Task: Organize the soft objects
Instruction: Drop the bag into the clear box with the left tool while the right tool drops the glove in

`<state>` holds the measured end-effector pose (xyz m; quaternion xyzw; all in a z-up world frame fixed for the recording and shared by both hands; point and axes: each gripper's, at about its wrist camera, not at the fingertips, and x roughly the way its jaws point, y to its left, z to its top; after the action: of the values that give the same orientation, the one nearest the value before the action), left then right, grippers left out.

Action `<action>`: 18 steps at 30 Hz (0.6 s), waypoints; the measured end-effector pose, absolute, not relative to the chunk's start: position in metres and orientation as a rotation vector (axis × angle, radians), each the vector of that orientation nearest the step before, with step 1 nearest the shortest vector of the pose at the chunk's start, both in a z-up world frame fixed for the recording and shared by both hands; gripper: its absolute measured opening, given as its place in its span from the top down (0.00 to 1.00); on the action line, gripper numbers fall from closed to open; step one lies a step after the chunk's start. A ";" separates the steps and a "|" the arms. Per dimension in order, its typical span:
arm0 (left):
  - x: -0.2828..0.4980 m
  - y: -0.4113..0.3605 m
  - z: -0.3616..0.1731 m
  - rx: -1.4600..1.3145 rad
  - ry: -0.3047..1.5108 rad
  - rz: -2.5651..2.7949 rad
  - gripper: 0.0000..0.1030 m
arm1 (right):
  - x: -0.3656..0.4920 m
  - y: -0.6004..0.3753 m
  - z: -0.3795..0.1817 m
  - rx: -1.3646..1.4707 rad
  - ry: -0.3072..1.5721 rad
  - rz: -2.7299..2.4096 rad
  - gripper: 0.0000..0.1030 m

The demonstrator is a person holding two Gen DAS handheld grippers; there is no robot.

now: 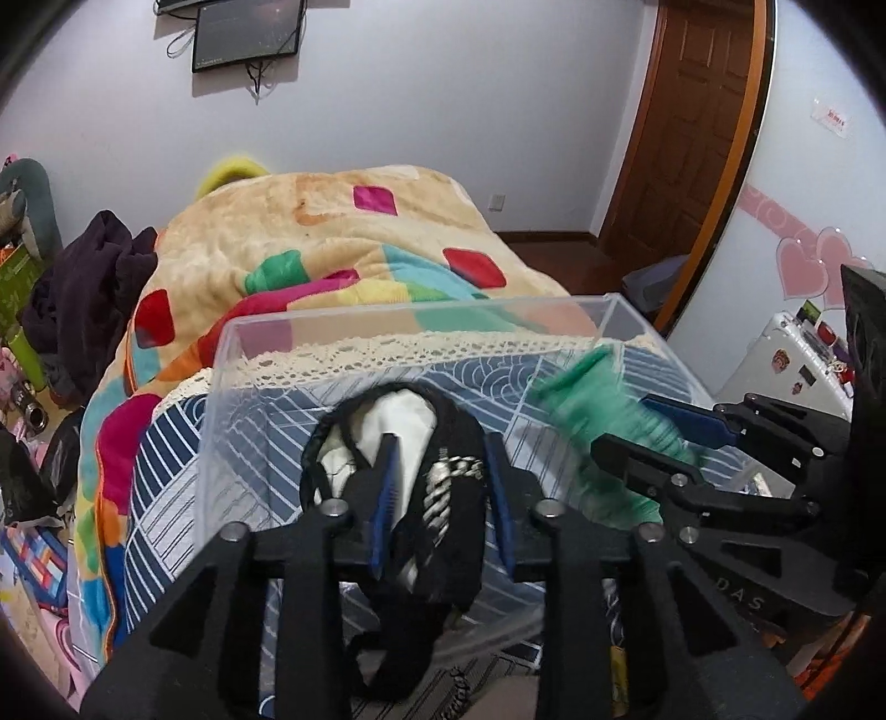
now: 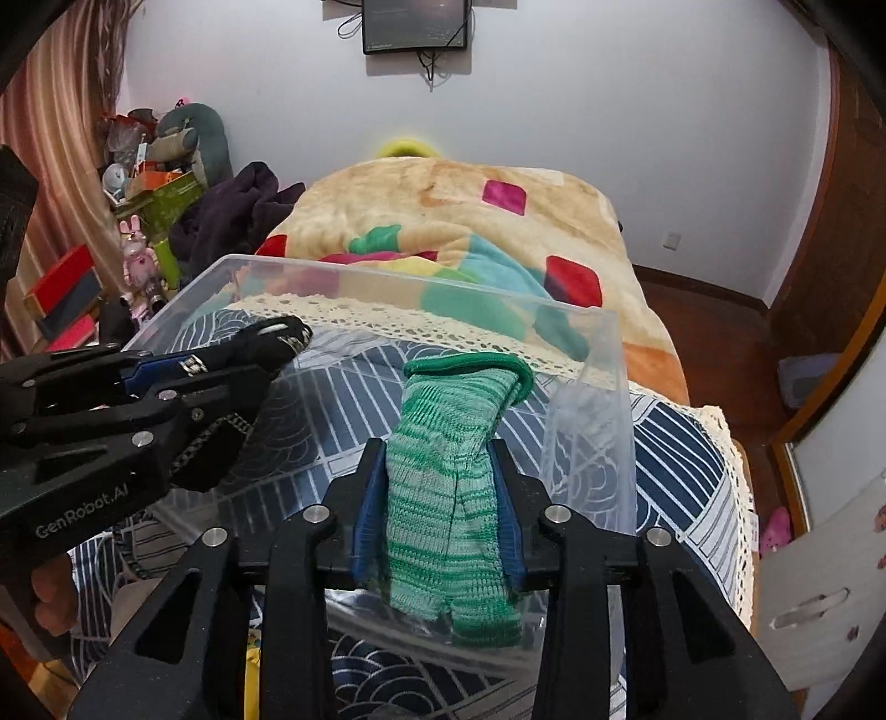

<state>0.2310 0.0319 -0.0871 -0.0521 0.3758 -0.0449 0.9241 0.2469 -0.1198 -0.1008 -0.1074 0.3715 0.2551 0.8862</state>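
A clear plastic bin point(image 1: 260, 327) point(image 2: 587, 354) stands on the blue patterned bed cover. My left gripper point(image 1: 443, 448) is shut on a black and white cloth item point(image 1: 421, 443) with a braided cord and holds it over the bin's left half; the item also shows in the right wrist view point(image 2: 277, 335). My right gripper point(image 2: 437, 459) is shut on a green knit glove point(image 2: 448, 471) and holds it over the bin's right half. In the left wrist view the glove point(image 1: 598, 410) is blurred and the right gripper point(image 1: 653, 426) comes in from the right.
A colourful patchwork blanket point(image 1: 343, 232) lies heaped beyond the bin. A dark purple garment point(image 1: 83, 293) lies at the bed's left edge. Cluttered toys and boxes point(image 2: 144, 183) stand at the left. A wooden door point(image 1: 686, 127) is at the right. A monitor point(image 2: 415, 22) hangs on the wall.
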 end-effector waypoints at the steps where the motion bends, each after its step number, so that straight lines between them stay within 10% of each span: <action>1: 0.228 0.032 -0.084 -0.107 0.760 -0.092 0.59 | 0.245 -0.120 -0.099 -0.222 0.765 0.532 0.63; 9: 0.197 0.036 -0.052 -0.107 0.659 -0.091 0.35 | 0.229 -0.129 -0.071 -0.195 0.648 0.516 0.37; 18: 0.150 0.036 -0.046 -0.109 0.609 -0.102 0.31 | 0.194 -0.143 -0.045 -0.195 0.508 0.504 0.23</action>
<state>0.1500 0.0357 -0.0460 -0.0537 0.2994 -0.0500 0.9513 0.1938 -0.1430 -0.0448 -0.0953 0.2484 0.2463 0.9319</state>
